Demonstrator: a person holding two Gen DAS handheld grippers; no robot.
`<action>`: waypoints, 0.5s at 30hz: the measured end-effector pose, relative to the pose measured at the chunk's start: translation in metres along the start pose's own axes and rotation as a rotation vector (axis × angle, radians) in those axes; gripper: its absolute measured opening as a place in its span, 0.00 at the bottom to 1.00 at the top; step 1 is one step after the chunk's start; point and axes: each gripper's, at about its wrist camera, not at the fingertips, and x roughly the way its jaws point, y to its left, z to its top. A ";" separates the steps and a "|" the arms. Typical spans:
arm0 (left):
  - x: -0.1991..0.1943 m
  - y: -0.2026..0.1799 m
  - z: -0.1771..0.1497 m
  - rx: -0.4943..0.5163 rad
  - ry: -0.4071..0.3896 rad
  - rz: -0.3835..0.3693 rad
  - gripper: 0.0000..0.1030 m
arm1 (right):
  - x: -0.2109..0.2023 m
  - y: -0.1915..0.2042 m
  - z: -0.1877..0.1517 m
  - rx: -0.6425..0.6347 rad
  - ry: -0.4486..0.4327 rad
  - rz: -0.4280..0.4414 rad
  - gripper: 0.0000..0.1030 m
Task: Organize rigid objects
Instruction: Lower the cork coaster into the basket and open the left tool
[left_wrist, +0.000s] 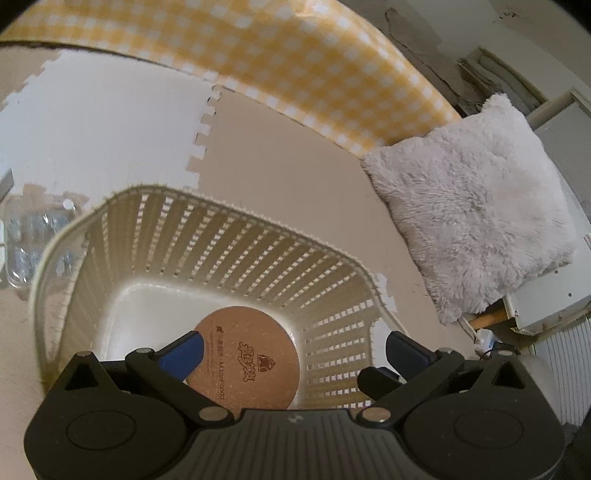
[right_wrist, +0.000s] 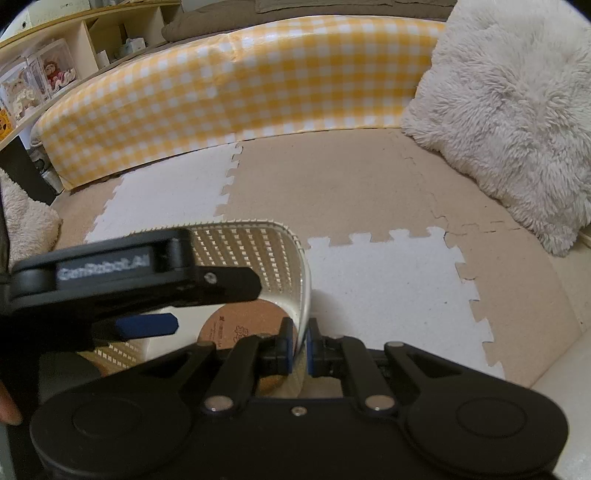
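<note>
Foam puzzle mats (right_wrist: 388, 288) in white and tan cover the floor, edged toward twelve o'clock by a long padded bumper in yellow-and-white check (right_wrist: 229, 96). Behind it in the right wrist view, at ten o'clock, open shelves (right_wrist: 74, 44) hold boxed figures. A shaggy white cushion (left_wrist: 476, 206) lies on the mats at two o'clock of the basket, well apart from it.

A cream slatted plastic basket (left_wrist: 229, 240) stands on the mats. On its floor, toward its near right corner, lies a round cork coaster (left_wrist: 247, 358) with dark print, flat and alone; its lower edge is hidden by the gripper body. At nine o'clock in the left wrist view, clear plastic packaging (left_wrist: 33, 236) shows blurred beyond the basket's wall.

The left hand-held gripper (left_wrist: 295, 347) hangs over the basket's mouth with its blue pads spread wide; nothing is between them, and the coaster lies below, not pressed by either pad. In the right wrist view this same gripper crosses the left half of the picture and blocks much of the basket.

The right hand-held gripper (right_wrist: 300, 341) is clamped on the basket's near right rim, one pad inside and one outside the thin wall.
</note>
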 end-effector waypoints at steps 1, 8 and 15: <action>-0.003 -0.001 0.000 0.009 -0.003 -0.001 1.00 | 0.000 0.000 0.000 0.000 0.000 0.000 0.07; -0.025 -0.008 -0.003 0.053 -0.019 -0.010 1.00 | 0.000 0.000 0.000 0.002 0.000 0.002 0.07; -0.056 -0.018 -0.008 0.109 -0.055 -0.020 1.00 | 0.000 -0.001 0.000 0.001 -0.001 0.002 0.07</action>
